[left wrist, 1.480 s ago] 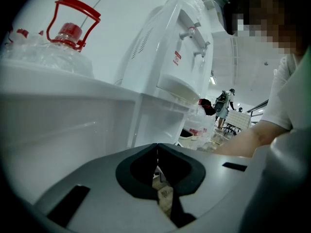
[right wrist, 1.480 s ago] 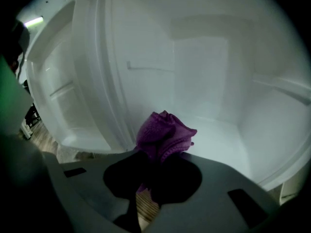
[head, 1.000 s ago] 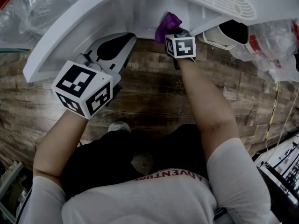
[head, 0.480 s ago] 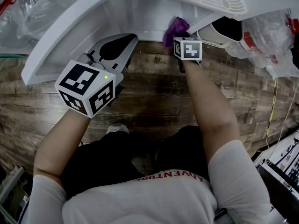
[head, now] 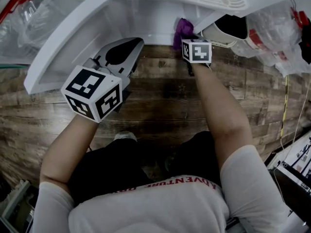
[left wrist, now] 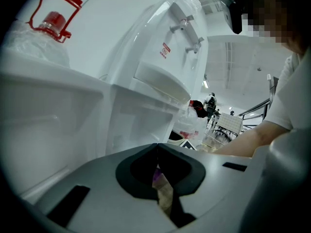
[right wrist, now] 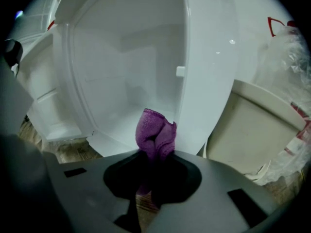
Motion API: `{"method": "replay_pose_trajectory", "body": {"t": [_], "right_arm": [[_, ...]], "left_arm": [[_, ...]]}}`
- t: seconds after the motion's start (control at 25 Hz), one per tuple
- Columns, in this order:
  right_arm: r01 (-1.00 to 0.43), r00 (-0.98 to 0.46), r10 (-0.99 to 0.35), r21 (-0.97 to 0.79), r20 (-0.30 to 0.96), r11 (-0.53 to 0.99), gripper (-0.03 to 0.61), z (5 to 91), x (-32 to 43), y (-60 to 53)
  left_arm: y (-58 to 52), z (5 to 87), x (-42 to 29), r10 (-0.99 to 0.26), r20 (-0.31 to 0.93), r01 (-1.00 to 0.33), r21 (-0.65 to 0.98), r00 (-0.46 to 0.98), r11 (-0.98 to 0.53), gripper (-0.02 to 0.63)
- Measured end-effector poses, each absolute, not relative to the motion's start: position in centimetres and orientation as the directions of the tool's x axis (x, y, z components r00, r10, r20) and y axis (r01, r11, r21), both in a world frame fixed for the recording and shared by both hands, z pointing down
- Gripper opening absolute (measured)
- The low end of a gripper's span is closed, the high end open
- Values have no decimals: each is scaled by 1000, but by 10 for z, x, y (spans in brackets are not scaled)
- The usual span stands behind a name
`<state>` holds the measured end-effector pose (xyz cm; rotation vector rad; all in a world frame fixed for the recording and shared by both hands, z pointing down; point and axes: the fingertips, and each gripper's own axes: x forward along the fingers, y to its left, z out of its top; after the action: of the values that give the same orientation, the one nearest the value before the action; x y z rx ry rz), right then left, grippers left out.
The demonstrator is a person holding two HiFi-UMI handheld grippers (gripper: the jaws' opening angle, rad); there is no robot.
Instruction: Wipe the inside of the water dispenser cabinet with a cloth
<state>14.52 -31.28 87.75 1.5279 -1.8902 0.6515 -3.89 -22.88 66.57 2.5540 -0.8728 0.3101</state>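
**Right gripper** (right wrist: pixel 154 155) (head: pixel 186 37): clamped on a purple terry cloth (right wrist: pixel 155 131) (head: pixel 182 28). A bunched fold of the cloth stands up past the tips. The marker cube faces the person, and the forearm is stretched forward.

**Cloth, position:** low at the open front of the cabinet (right wrist: pixel 121 76) in the base of a white plastic water dispenser (left wrist: pixel 160 42). It sits close to the cabinet's right-hand edge. Whether it touches the white cabinet floor cannot be told.

**Left gripper** (left wrist: pixel 157 148) (head: pixel 135 43): jaws drawn together, with nothing between them. It is held to the left of the right gripper and apart from it, above the floor. Its tips are near the cabinet's lower front edge, beside the open white cabinet door (head: pixel 58 38), which swings out to the left.

**Dispenser, upper part:** two small taps (left wrist: pixel 187 23) above a white drip tray (left wrist: pixel 160 79). In the head view the tray shows its slotted top, directly above the cabinet opening.

**Surroundings:**
- A beige plastic bin with a dark opening (head: pixel 232 30) stands just right of the cabinet.
- Crumpled clear plastic bags (head: pixel 274 38) lie beyond the bin.
- A clear bottle with a red cap and red handle (left wrist: pixel 52 21) is at the left, above the door.
- A dark wood-plank floor (head: pixel 160 96) lies beneath both grippers.
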Motion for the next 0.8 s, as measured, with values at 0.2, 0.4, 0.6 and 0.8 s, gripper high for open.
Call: {"method": "replay_pose_trajectory", "body": {"t": [0.2,0.4,0.6,0.8], "right_arm": [[-978,-139,-692,13,709,210,64,860,152,-312],[-978,-150,-716,6,682,210,64,839,153,-310],[-969,-181,-732,8,657,246,64,819,153,-310],[-963,-197,-759,22,620,267,64,791,157,-309]], "left_arm": [[-227,665,-31,-513,339,-608,308,789,-731,28],[-223,668,-26,-494,346,-594,305,797,-745,28],[-227,666,-26,-501,341,-598,306,795,-741,28],[-229,670,-27,-512,355,-615,303,782,-728,28]]}}
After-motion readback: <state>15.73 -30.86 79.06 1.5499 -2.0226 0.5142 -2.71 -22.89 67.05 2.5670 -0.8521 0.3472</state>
